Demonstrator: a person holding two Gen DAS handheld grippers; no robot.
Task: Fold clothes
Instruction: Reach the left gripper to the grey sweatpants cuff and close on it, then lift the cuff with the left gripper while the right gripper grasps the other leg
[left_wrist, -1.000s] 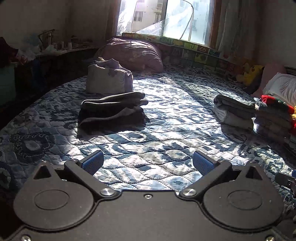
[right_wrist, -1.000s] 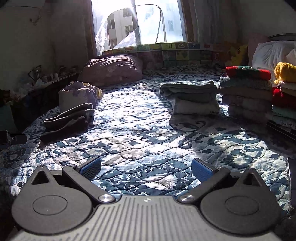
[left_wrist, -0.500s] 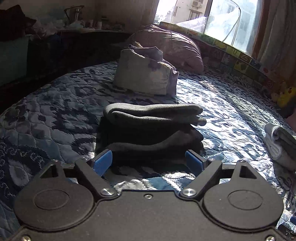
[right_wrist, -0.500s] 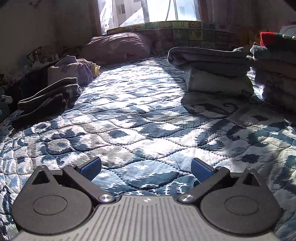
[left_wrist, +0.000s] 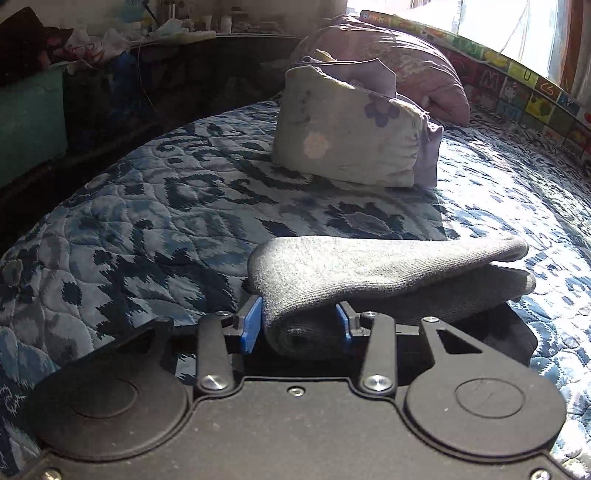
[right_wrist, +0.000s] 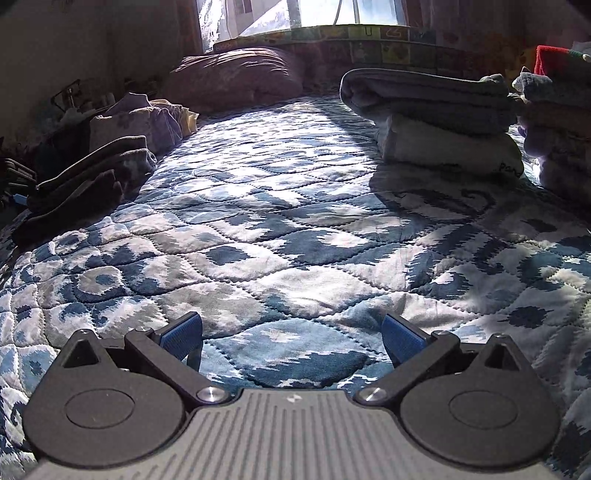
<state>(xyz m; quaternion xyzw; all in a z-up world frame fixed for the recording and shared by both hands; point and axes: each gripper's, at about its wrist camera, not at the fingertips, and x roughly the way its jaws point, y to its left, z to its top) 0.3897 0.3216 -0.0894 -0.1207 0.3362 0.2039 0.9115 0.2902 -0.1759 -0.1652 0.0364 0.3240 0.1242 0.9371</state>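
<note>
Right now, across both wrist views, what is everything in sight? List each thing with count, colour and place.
Folded grey knit garment: one, grey, on the quilt's left side, pinched at its near fold.
Floral folded bundle: one, pale with lilac flowers, behind the grey garment.
Mauve pillow: one, at the head of the bed under the window.
Stack of folded grey and white clothes: one, right side of the quilt.
Taller pile with a red knit on top: one, far right, partly cut off.
Blue-and-white patterned quilt: one, covering the bed.
Left tongs: closed on the grey garment.
Right tongs: open, low over bare quilt.
</note>
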